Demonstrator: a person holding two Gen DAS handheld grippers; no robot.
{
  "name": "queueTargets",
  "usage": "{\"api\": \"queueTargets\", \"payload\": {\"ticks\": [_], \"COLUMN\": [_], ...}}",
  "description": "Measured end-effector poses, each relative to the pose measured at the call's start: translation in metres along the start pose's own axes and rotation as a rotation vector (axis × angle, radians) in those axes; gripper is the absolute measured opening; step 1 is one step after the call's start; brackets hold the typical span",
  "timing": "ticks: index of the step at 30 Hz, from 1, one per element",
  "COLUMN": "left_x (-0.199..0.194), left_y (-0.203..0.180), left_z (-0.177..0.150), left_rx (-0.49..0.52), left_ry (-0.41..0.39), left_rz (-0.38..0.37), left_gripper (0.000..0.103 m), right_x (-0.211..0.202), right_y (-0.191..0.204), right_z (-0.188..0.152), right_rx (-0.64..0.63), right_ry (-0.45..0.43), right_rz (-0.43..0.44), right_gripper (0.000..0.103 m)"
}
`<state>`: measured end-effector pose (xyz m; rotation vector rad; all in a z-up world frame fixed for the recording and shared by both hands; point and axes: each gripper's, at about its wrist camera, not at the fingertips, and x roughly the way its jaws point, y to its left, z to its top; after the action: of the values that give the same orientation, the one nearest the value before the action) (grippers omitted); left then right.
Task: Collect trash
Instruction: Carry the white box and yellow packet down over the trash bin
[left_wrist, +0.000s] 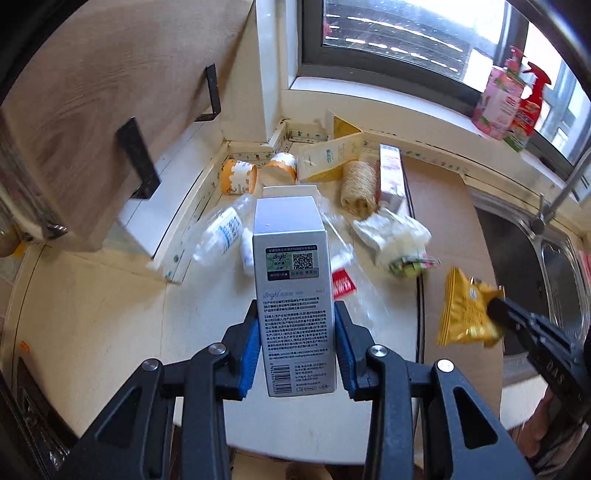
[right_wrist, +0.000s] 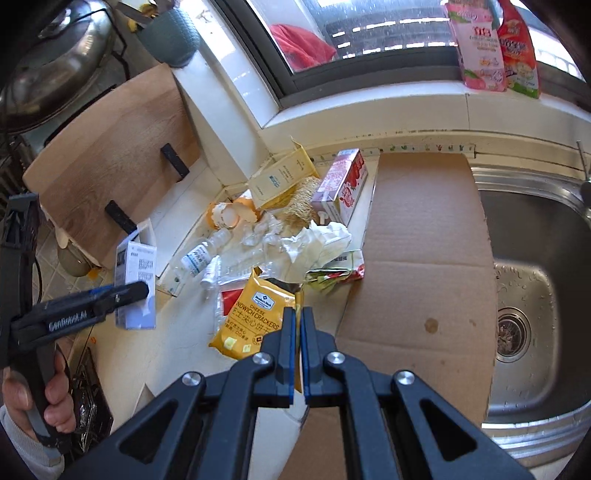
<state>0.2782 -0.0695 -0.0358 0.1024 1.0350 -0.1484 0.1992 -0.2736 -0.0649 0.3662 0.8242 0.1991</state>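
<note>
1. the left tool (left_wrist: 297, 341) pinches a tall white box (left_wrist: 293, 288), long axis pointing away along the fingers, lifted above the table (left_wrist: 92, 314).
2. the right tool (right_wrist: 298, 325), pressed together, pinches a yellow cracker bag (right_wrist: 255, 317) by its edge.
3. the remaining trash lies ahead of both, by the window corner.

Pale worktop (right_wrist: 147, 354) under a window, flattened cardboard sheet (right_wrist: 424, 258) beside the sink edge, back corner heaped with paper cups (left_wrist: 240, 177), clear plastic bottle (left_wrist: 218, 232), cartons (right_wrist: 341, 186), crumpled tissue (right_wrist: 317, 243)
</note>
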Motion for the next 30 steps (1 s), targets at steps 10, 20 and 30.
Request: {"api": "queueTargets", "payload": {"ticks": [10,20,30], "left_x": [-0.078,-0.099,-0.063], "left_y": [0.013,0.038,0.058], "left_z": [-0.105,-0.212,-0.274], "left_rx": [0.084,0.073,0.055], "left_ry": [-0.034,0.018,0.164], "left_rz": [-0.056,-0.108,-0.101], "left_gripper": [0.035,0.035,0.035], "right_x": [-0.06,-0.087,-0.058], "right_y": [0.056,0.101,0.12], "right_z": [-0.086,-0.178,-0.218], "right_rx": [0.004,-0.062,-0.153], "right_ry": [-0.03,0.066,0.195], "right_rz": [-0.018,-0.044,-0.047], "right_gripper": [0.002,0.002,0.002]}}
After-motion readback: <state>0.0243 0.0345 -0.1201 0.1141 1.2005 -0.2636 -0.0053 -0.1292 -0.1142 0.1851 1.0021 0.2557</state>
